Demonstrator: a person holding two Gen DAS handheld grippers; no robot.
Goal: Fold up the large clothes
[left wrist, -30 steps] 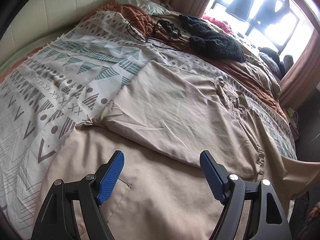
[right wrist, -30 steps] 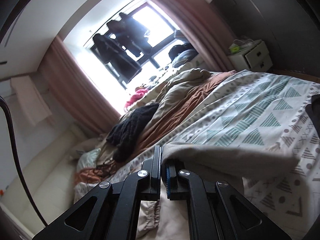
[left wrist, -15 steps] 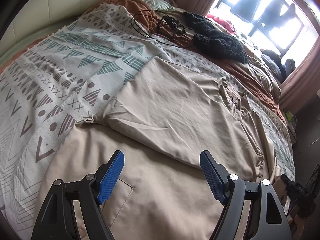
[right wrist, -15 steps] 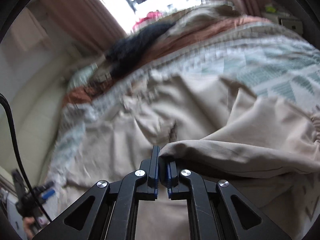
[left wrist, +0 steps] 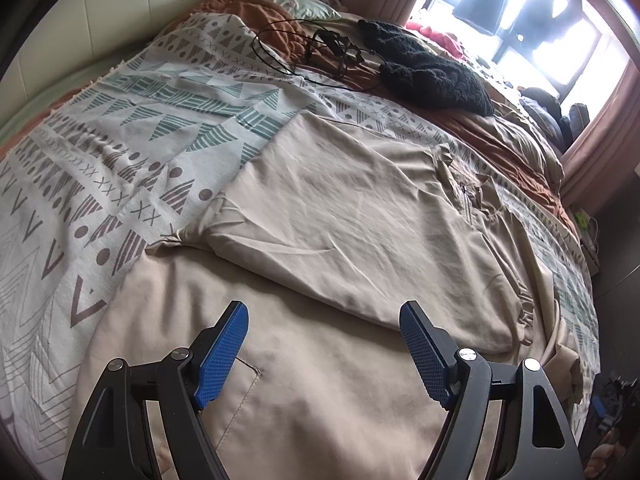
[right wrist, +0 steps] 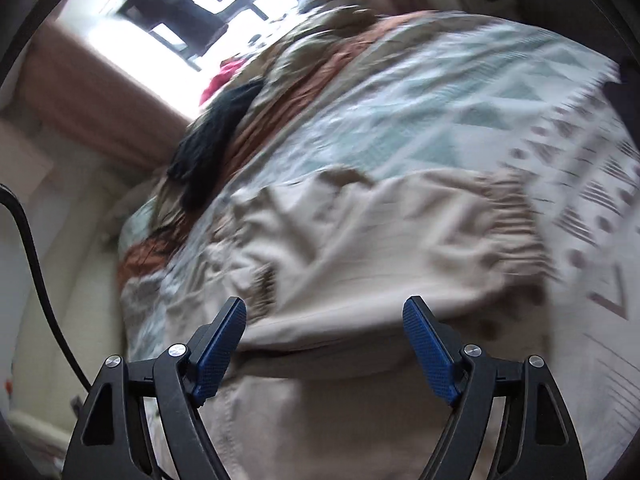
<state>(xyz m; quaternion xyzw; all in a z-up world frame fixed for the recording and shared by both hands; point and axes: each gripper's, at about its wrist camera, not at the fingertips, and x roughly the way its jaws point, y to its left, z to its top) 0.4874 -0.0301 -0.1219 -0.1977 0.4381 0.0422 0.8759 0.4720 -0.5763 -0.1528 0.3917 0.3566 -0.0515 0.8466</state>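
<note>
The beige garment (left wrist: 320, 240) lay spread on the patterned bedspread (left wrist: 120, 140), one large panel of it folded over the rest so that a diagonal folded edge ran across the cloth just ahead of the left gripper (left wrist: 324, 344); a stitched pocket corner (left wrist: 256, 372) showed on the lower layer between that tool's fingers, and a gathered cuff or hem (left wrist: 524, 312) sat at the fold's right end; the left gripper's jaws stood wide apart above the fabric, their blue pads (left wrist: 218, 360) pressing on nothing; beyond the garment, towards the window (left wrist: 520, 12), a black knitted item (left wrist: 432, 76) and a tangle of thin black cable (left wrist: 316, 52) rested on a rust-coloured blanket (left wrist: 520, 152), well apart from the beige cloth; in the right wrist view, which was smeared by motion, the right gripper (right wrist: 324, 344) had its jaws opening, already spread wide, with the folded edge of the beige garment (right wrist: 360, 280) lying below and between the fingers but not pinched by either pad; an elastic, ruffled band of the garment (right wrist: 516, 216) showed at the right of that view, beside the bedspread's triangles (right wrist: 460, 120); a black cord (right wrist: 32, 264) curved down the left border; whether the right tool's pads brushed the cloth could not be told through the blur.
</note>
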